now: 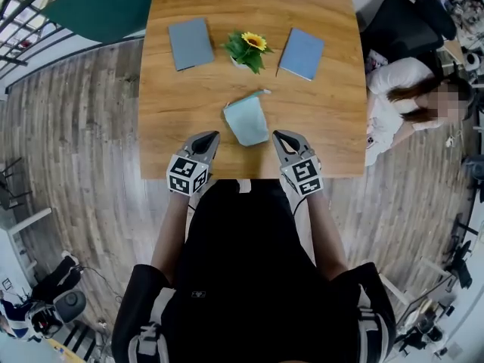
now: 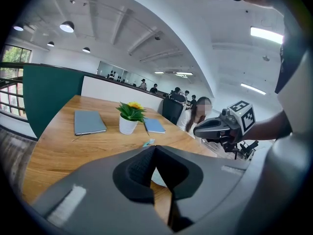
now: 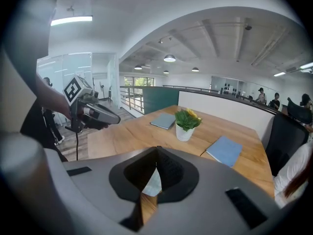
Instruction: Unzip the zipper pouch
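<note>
zipper pouch (image 2: 159, 178) mostly hidden behind left fingers (image 2: 139, 170), table (image 1: 318, 112) cropped at top

Bright, even indoor light from ceiling lamps (image 2: 68, 26); shadows soft. Strong fisheye bending, dark corners. Left gripper (image 2: 155, 150) and right gripper (image 3: 157, 152) blur up close.

The left hand-held gripper (image 1: 210, 138) and the right hand-held gripper (image 1: 279, 136) are grey tapered shells lined with black ribbed pads (image 2: 139, 168). Behind each one's jaws sits a cube (image 1: 187, 175) of black-and-white square markers. A thin black cable (image 3: 76, 140) hangs beneath the left one. The person wears a black top (image 1: 242, 263) with short sleeves (image 1: 142, 287).
</note>
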A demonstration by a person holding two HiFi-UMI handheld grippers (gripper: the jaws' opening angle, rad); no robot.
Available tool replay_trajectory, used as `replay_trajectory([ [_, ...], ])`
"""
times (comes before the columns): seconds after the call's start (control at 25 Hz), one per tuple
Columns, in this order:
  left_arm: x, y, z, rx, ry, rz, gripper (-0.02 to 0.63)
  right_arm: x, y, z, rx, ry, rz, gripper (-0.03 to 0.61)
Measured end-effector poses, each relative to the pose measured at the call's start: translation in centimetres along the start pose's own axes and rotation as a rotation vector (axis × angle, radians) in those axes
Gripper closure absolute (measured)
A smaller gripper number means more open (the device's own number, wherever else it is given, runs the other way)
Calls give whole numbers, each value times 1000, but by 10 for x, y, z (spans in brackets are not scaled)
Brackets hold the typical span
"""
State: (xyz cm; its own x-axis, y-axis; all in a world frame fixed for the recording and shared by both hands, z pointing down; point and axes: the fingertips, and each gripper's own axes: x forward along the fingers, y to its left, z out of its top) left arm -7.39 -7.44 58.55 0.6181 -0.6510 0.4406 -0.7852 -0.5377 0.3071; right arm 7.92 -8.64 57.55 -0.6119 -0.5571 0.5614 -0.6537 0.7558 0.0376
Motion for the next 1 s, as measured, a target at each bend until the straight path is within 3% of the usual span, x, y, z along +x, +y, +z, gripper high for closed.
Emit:
replay_trajectory([
  [0.56, 54, 18, -26, -17, 121, 54, 612, 29, -22, -21, 27, 63, 101, 575],
  [1.0, 74, 35, -49, -136, 159, 86, 580, 60, -13, -8, -5, 32, 195, 575],
])
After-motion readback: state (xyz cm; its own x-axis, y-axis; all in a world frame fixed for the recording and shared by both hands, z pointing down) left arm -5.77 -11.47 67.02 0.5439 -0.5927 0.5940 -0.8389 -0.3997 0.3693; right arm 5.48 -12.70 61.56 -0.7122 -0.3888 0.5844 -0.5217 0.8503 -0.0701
